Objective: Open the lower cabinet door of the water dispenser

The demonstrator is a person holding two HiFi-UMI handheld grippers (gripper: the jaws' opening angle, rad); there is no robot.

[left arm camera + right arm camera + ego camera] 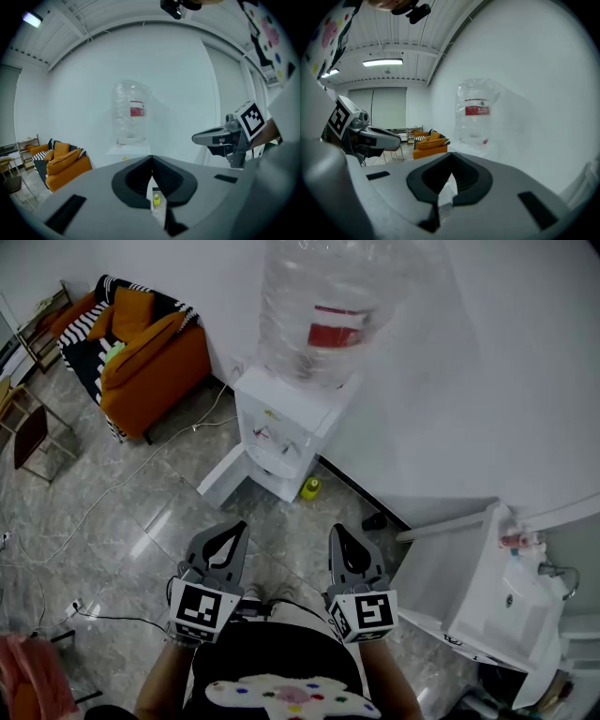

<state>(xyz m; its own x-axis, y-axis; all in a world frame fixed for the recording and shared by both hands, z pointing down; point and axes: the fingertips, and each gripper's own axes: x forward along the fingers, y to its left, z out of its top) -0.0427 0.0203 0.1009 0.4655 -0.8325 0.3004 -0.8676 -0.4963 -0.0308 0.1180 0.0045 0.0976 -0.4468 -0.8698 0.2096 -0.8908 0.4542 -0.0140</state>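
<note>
Both grippers are held side by side, low in the head view, close to the person's body. The left gripper (240, 527) has its jaws together, with nothing between them; its own view confirms the black pads meeting along one line. The right gripper (336, 531) is likewise closed and empty. The water dispenser (281, 427) stands against the white wall (487, 381) at the far side of the tiled floor (141, 521), well apart from both sets of jaws and directly ahead of them, carrying a large clear bottle (328, 306) with a red label. A white panel juts from the dispenser's base toward the near left; it reads as the lower cabinet door (223, 479) standing open, though the hinge cannot be made out. A small yellow object (310, 487) sits on the floor just right of the base. An orange sofa (141, 362) occupies the far left, and a white washstand (487, 587) the near right.
</note>
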